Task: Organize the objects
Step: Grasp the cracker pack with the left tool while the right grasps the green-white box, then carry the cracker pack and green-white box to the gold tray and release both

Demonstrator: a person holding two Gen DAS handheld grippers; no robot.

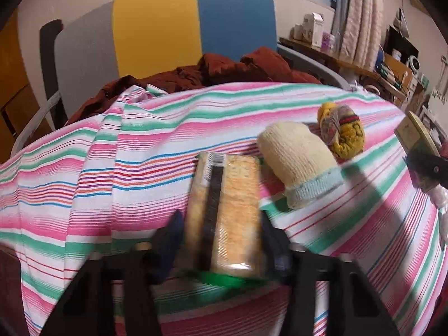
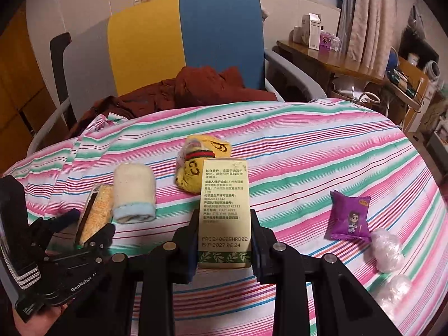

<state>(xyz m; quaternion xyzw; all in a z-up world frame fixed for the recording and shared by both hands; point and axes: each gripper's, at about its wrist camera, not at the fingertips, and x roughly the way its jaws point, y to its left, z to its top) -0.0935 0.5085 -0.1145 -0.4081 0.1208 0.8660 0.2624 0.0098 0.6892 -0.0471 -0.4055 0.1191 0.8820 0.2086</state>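
Observation:
My left gripper point(image 1: 221, 232) is shut on a clear packet of orange crackers point(image 1: 229, 201) with a dark seam, held lengthwise between its fingers over the striped cloth point(image 1: 112, 168). The right wrist view shows that gripper point(image 2: 92, 221) and its packet point(image 2: 93, 215) at the far left. My right gripper point(image 2: 224, 218) is shut on a cream box point(image 2: 224, 196) with printed text and a green leaf band. That box point(image 1: 414, 134) also shows at the right edge of the left wrist view. Between the two lie a rolled cream sock point(image 2: 134, 193) with a pale blue cuff and a yellow patterned sock bundle point(image 2: 193, 173).
A purple snack packet point(image 2: 348, 218) and clear wrapped balls point(image 2: 387, 249) lie on the cloth at the right. Behind the table stands a yellow and blue chair point(image 2: 182, 42) with a rust-red garment point(image 2: 196, 86) on it. A cluttered wooden desk point(image 2: 336, 61) is at the back right.

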